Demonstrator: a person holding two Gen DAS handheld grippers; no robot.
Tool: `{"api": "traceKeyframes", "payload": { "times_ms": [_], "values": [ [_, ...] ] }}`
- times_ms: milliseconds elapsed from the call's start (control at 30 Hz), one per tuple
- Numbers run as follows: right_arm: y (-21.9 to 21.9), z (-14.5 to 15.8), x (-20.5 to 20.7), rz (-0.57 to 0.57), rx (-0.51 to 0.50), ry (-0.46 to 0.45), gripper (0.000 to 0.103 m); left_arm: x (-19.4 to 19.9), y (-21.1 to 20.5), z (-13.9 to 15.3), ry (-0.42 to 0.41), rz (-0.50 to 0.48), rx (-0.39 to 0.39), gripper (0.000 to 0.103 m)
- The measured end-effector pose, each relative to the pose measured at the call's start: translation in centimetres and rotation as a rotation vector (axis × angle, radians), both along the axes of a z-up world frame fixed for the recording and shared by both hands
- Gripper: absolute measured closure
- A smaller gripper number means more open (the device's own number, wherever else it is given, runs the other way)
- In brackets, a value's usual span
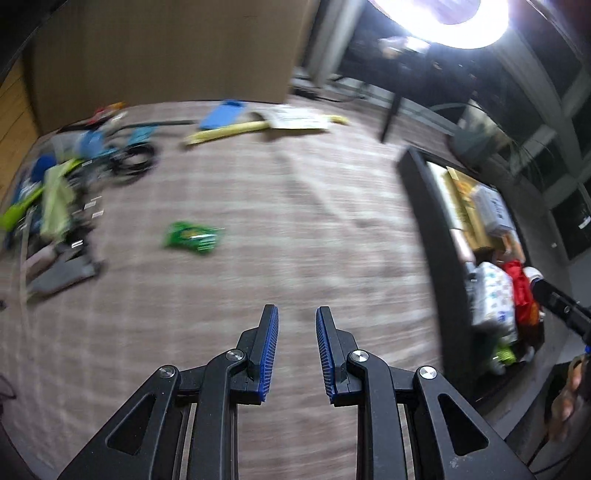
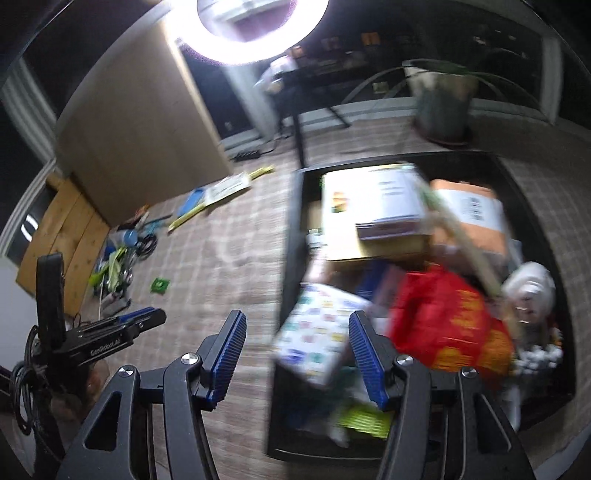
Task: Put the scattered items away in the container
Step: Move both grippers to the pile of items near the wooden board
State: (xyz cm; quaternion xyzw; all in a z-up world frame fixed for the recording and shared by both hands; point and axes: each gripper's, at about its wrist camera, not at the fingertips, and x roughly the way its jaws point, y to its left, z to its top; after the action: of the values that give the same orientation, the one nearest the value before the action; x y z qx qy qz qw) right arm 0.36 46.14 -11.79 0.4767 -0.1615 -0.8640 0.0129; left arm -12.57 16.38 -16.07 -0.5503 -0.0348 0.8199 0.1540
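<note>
My left gripper point(image 1: 296, 314) is open and empty, held above the carpet. A green snack packet point(image 1: 192, 237) lies on the carpet ahead and to its left; it also shows in the right wrist view point(image 2: 160, 284). A pile of scattered items point(image 1: 62, 192) lies at far left. The black container point(image 1: 432, 236) stands at the right, full of boxes and bags. My right gripper point(image 2: 295, 321) is open and empty above the container's near left rim point(image 2: 291, 236), over a patterned white box point(image 2: 319, 343) and beside a red bag point(image 2: 447, 325). The left gripper point(image 2: 144, 319) shows at left.
A blue flat item point(image 1: 221, 113), a yellow strip point(image 1: 229, 131) and a white paper point(image 1: 295, 118) lie at the far carpet edge. A large cardboard box point(image 1: 166, 51) stands behind. A black table leg point(image 1: 391, 114), a potted plant point(image 2: 443, 99) and a bright ring light point(image 2: 258, 29) are around.
</note>
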Motion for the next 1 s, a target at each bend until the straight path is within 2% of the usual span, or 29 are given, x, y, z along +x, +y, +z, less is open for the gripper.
{"api": "traceKeyframes", "payload": {
  "times_ms": [133, 300, 467, 633, 767, 833, 1000],
  "values": [
    [-4.7, 0.2, -1.9, 0.066, 0.015, -0.009, 0.049, -0.6, -6.6, 0.1, 0.014, 0.074, -0.011, 0.08],
    [-11.4, 0.2, -4.4, 0.149, 0.022, -0.027, 0.049, -2.2, -13.8, 0.1, 0.025, 0.122, -0.034, 0.08],
    [-17.6, -0.3, -8.6, 0.197, -0.022, -0.057, 0.049, -5.7, -21.6, 0.2, 0.027, 0.185, -0.044, 0.079],
    [-23.0, -1.2, -13.7, 0.254, -0.053, -0.104, 0.049, -10.7, -29.3, 0.3, 0.023, 0.258, -0.038, 0.073],
    [-28.0, -2.1, -18.6, 0.298, -0.058, -0.127, 0.049, -14.8, -34.4, 0.3, 0.017, 0.308, -0.033, 0.072],
    [-29.7, -2.4, -20.6, 0.319, -0.055, -0.13, 0.049, -16.4, -35.9, 0.2, 0.014, 0.327, -0.037, 0.072],
    [-34.3, -4.2, -26.8, 0.384, -0.04, -0.169, 0.049, -20.5, -39.3, -1.3, -0.02, 0.369, 0.011, 0.068]
  ]
}}
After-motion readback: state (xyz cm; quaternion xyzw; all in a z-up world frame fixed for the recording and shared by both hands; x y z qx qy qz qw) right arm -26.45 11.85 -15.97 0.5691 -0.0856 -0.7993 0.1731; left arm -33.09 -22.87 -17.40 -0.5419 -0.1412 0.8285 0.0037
